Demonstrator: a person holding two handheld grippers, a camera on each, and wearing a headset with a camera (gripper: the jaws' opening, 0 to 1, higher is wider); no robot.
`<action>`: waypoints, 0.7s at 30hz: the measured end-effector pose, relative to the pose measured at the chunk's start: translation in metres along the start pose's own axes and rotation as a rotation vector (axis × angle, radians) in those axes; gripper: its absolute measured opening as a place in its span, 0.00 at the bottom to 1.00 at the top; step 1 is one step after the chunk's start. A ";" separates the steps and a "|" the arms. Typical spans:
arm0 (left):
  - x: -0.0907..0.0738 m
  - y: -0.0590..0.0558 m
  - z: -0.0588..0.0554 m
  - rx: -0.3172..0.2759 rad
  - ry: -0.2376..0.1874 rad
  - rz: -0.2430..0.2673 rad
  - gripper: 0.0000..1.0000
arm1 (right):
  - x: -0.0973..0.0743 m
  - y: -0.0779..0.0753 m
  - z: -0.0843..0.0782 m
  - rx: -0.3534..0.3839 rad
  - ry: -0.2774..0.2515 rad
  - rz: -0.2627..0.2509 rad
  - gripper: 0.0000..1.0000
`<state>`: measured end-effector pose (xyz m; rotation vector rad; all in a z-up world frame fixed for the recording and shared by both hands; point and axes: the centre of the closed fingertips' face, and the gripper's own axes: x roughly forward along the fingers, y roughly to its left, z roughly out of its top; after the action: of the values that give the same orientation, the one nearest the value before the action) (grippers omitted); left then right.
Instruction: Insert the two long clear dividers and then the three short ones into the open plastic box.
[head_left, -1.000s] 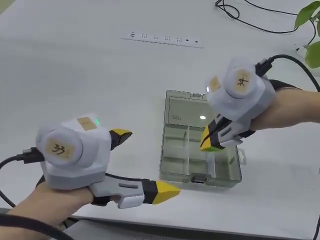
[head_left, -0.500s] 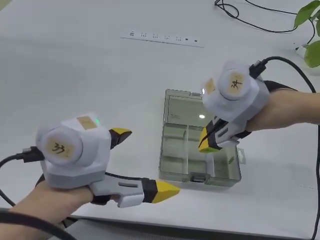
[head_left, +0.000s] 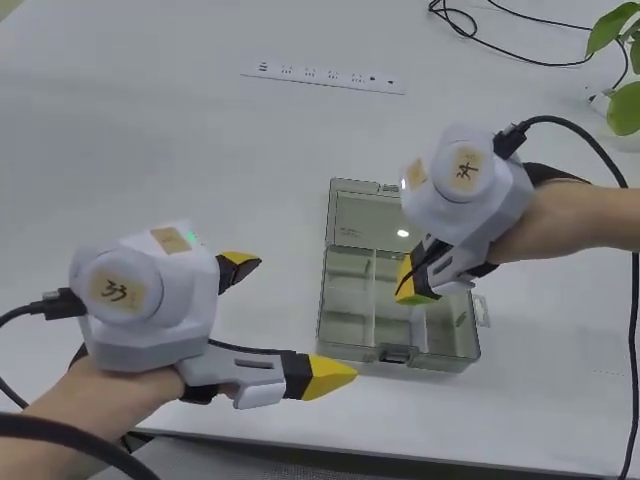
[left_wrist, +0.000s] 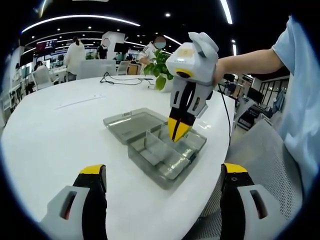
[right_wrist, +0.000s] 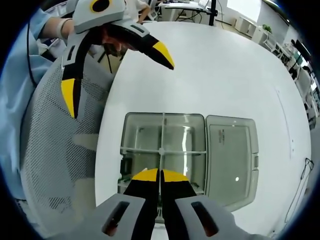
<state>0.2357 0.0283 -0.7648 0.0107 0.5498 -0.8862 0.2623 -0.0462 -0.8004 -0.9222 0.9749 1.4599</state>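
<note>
– Presently, why is the right gripper (head_left: 412, 285) held over the open box (head_left: 335, 330) on the table (head_left: 200, 150), jaws together?
– Probably a divider is being seated, but none can be made out. The left gripper (head_left: 290, 320) is held aside, jaws apart.

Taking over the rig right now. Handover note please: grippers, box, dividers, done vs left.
Left gripper: open, holds nothing, at the near edge of the table, left of the box.
Right gripper: fingers shut, tips pointing down into the tray of the open plastic box. I cannot tell whether a clear divider is pinched between them.
Box: on the table, lid lying open and flat on the far side.
Done: at least two crossing dividers stand in the tray.
Left: the full count is unclear through the clear plastic. Check for two long and three short ones and seat any that are missing.
</note>
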 end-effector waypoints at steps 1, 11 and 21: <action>0.000 0.000 0.000 0.002 0.000 0.000 0.97 | 0.000 0.000 0.000 -0.009 0.001 -0.002 0.01; -0.001 -0.001 0.002 0.004 -0.002 0.001 0.97 | 0.000 0.000 -0.001 -0.009 0.000 -0.002 0.02; -0.001 0.000 0.003 0.005 -0.003 0.003 0.96 | -0.001 -0.001 -0.001 -0.029 -0.068 -0.009 0.21</action>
<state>0.2362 0.0282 -0.7618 0.0151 0.5449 -0.8842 0.2631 -0.0469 -0.7998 -0.8905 0.9007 1.4916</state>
